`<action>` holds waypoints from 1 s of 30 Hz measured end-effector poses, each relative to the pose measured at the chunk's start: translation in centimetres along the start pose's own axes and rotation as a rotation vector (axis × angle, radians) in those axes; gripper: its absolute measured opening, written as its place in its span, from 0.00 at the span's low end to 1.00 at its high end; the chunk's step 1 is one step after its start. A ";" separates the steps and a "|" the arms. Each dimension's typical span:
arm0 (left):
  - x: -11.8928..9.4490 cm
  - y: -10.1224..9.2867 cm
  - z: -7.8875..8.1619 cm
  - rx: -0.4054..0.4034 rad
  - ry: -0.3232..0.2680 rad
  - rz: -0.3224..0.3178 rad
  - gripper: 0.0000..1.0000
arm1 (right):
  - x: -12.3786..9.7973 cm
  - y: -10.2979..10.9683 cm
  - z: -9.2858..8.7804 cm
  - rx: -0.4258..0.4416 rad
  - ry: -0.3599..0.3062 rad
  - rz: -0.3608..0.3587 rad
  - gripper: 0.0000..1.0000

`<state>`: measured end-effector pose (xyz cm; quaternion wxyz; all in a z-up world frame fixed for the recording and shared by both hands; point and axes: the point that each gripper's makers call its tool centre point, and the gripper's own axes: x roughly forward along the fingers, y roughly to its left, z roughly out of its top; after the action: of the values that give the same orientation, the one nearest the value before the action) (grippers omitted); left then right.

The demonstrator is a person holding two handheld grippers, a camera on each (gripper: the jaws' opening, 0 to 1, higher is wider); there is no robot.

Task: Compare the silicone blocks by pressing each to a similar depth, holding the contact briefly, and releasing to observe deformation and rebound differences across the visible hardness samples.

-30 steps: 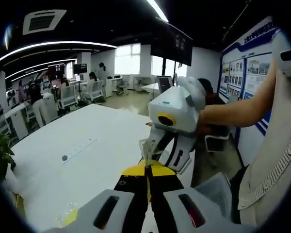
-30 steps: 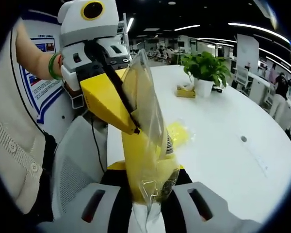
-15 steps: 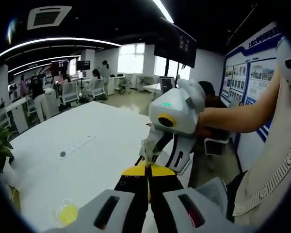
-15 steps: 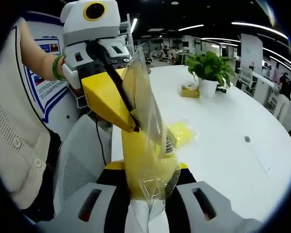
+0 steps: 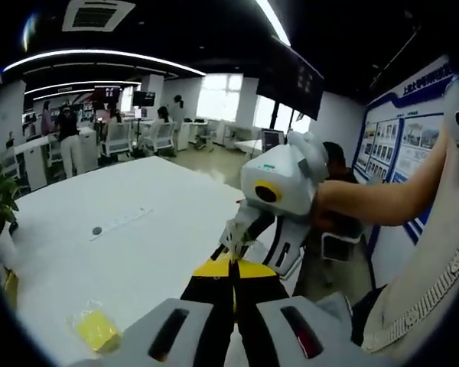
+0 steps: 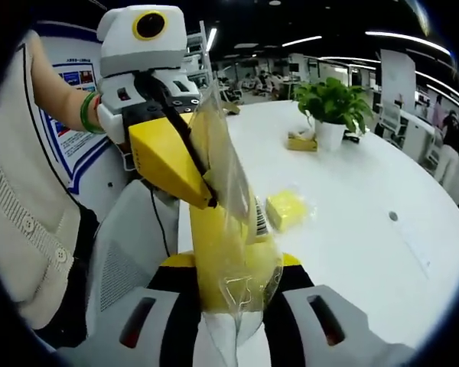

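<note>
A clear plastic bag (image 6: 231, 229) with a yellow silicone block (image 6: 222, 252) inside is held up above the table edge. My right gripper (image 6: 233, 267) is shut on the bag's lower end. My left gripper (image 6: 211, 200) comes in from the left, its yellow jaws pinched shut on the bag's upper side. In the left gripper view my left gripper (image 5: 231, 265) is shut on the crumpled bag edge (image 5: 236, 235), with the white right gripper (image 5: 237, 243) just beyond it. A second bagged yellow block (image 6: 285, 208) lies on the white table (image 6: 367, 245); it also appears as the yellow block (image 5: 96, 329).
A potted plant (image 6: 333, 103) and a small yellow item (image 6: 301, 142) stand at the table's far side. A person's sleeve and forearm (image 5: 382, 191) are at the right. A grey mesh chair (image 6: 122, 260) sits beside the table. People and desks are far behind.
Both grips on the bag have stayed as they were. The views have shifted a little, so the bagged block on the table shows more fully.
</note>
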<state>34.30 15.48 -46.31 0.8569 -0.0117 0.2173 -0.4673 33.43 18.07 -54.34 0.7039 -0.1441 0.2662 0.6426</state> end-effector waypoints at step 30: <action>1.1 2.5 -3.7 -0.384 -0.114 0.069 0.00 | -9.1 -2.4 -2.1 0.129 -0.228 -0.398 0.77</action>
<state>35.43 16.65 -50.61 0.8653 -0.1942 0.2538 -0.3862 35.12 9.06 -51.33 0.8500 -0.0751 0.1920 0.4848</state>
